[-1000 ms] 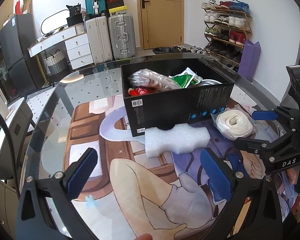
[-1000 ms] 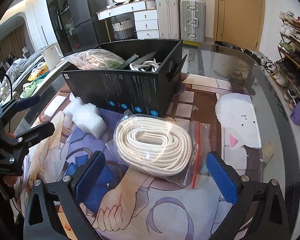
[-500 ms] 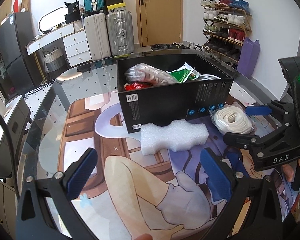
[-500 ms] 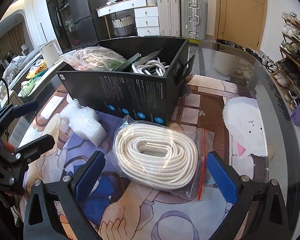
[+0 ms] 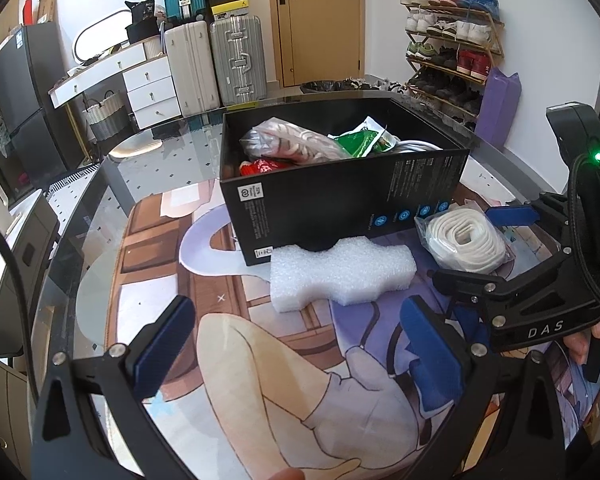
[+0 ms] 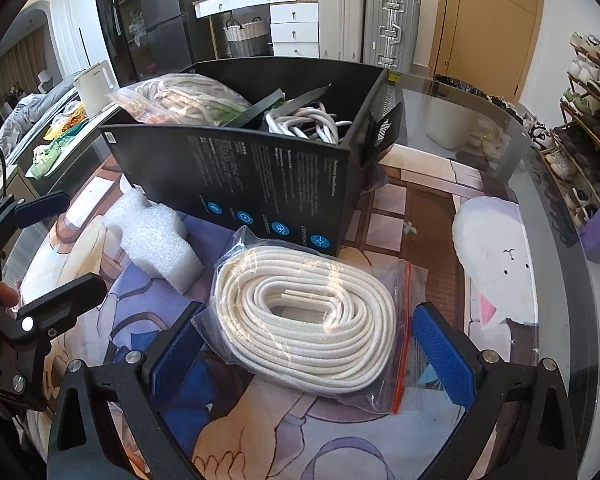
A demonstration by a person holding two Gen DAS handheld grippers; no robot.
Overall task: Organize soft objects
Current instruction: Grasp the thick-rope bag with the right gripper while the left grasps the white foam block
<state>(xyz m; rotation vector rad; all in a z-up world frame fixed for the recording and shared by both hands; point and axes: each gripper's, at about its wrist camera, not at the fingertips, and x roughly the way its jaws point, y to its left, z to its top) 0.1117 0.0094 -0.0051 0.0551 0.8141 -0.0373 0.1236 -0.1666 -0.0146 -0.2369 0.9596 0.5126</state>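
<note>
Bagged coil of white rope (image 6: 306, 326) lies flat on the printed mat (image 6: 384, 232), at 6 o'clock of the black box (image 6: 252, 184), between the spread, empty fingers of the right gripper (image 6: 312, 354). Suggest closing across the coil's bulk, not loose plastic, then lifting clear of the box wall. Left gripper (image 5: 296, 346) open, empty, foam block (image 5: 340, 272) at its 12 o'clock.

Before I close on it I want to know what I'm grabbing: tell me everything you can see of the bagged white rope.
The bagged white rope is a thick, braided, cotton-looking cord wound into a flat oval coil, sealed in a clear, crinkled zip bag with a red closure strip. It lies flat on the printed mat, just in front of the black box, beside the white foam block. The right gripper is open, its blue fingers flanking the bag.
</note>
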